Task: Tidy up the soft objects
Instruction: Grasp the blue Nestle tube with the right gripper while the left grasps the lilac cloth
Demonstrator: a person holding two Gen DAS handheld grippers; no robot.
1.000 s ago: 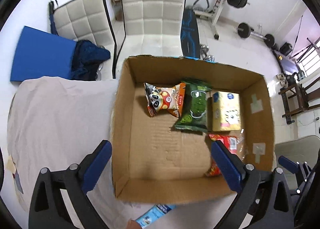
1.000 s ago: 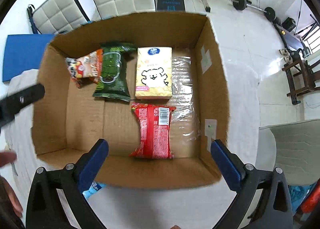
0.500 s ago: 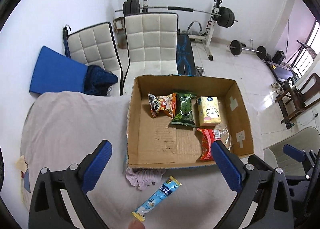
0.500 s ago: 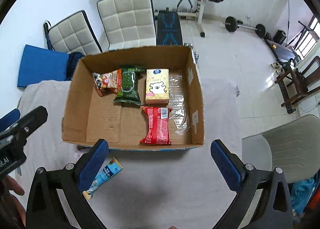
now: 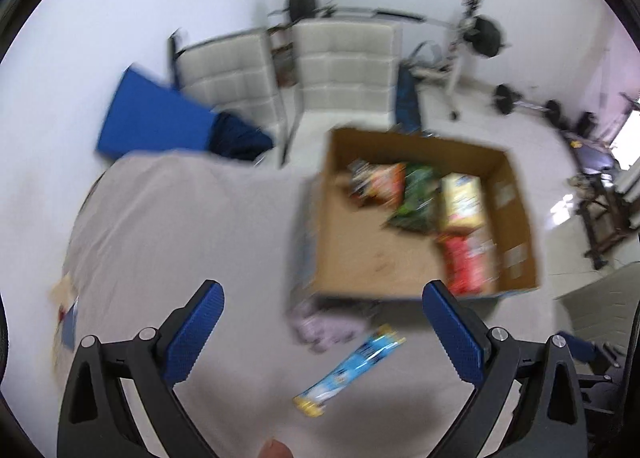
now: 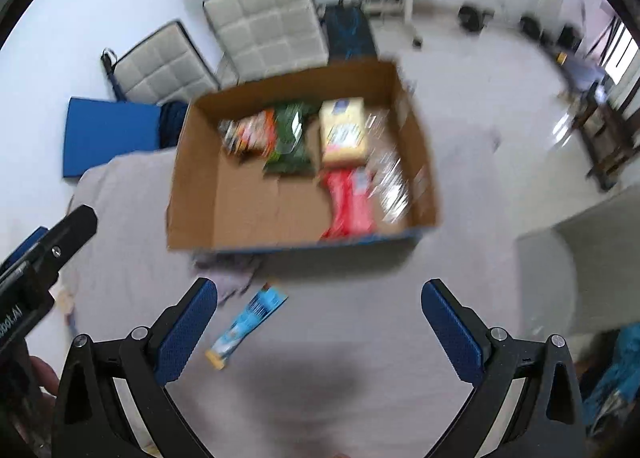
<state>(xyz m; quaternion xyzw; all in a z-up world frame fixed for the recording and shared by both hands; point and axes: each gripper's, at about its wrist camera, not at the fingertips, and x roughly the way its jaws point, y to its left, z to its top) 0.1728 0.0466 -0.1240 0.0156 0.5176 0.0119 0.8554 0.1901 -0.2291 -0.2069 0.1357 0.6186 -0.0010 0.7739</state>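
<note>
Both frames are motion-blurred. The left gripper (image 5: pixel 322 314) and the right gripper (image 6: pixel 318 310) each hang above the grey cloth-covered bench (image 5: pixel 160 242) with jaws spread wide and nothing between them.

An open brown cardboard box (image 6: pixel 192 186) sits toward the far edge of the bench. Inside it, along the far wall, lie an orange snack bag (image 6: pixel 252 132), a dark green packet (image 6: pixel 290 138) and a pale yellow tissue pack (image 6: pixel 344 130), side by side. A red packet (image 6: pixel 346 202) lies nearer the front wall, with a clear plastic wrapper (image 6: pixel 390 178) beside it against the right wall.

Outside the box, just in front of its near wall, lie a crumpled pale lilac cloth (image 5: pixel 324 324) and a long light blue sachet with yellow ends (image 5: pixel 348 370), close together on the bench.
</note>
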